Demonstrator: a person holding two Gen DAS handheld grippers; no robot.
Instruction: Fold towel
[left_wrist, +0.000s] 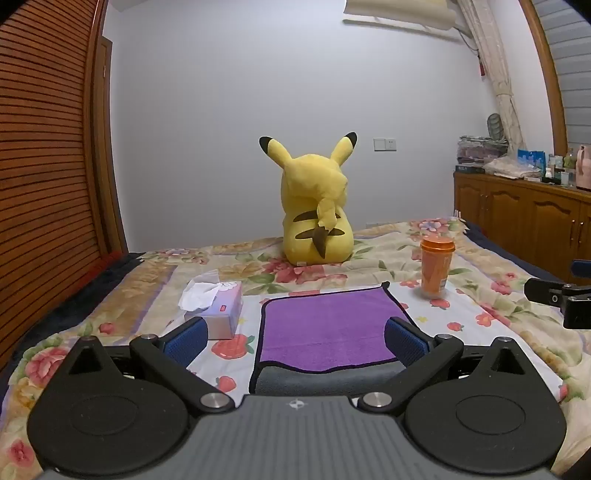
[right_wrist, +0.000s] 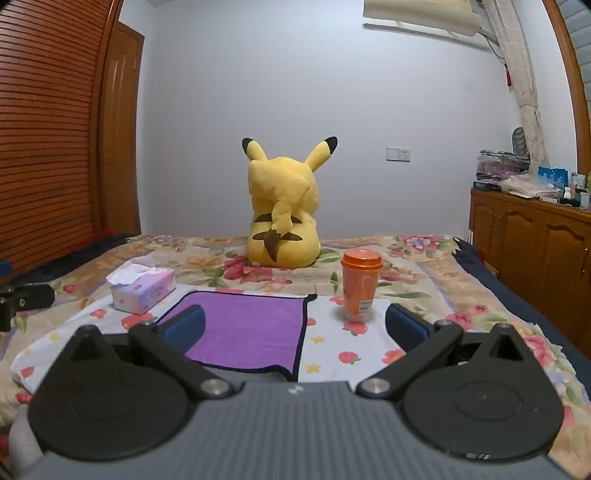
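Your right tool (right_wrist: 295, 325): blue-padded fingers (right_wrist: 184, 326) spread wide, holding nothing, above the near part of the bed (right_wrist: 424, 273) with its floral cover. Purple towel (right_wrist: 251, 328): flat on the cover, dark-edged, its near edge turned over to show a grey underside; your left finger overlaps it in view. Orange lidded cup (right_wrist: 359, 282): upright, just right of the towel's far corner. Tissue box (right_wrist: 142, 290): left of the towel, a tissue sticking up. Yellow plush toy (right_wrist: 284, 206): far centre, back to you. Wooden cabinet (right_wrist: 535, 240): far right, cluttered top. Your left tool (right_wrist: 22, 302): only its black body shows at the left edge.
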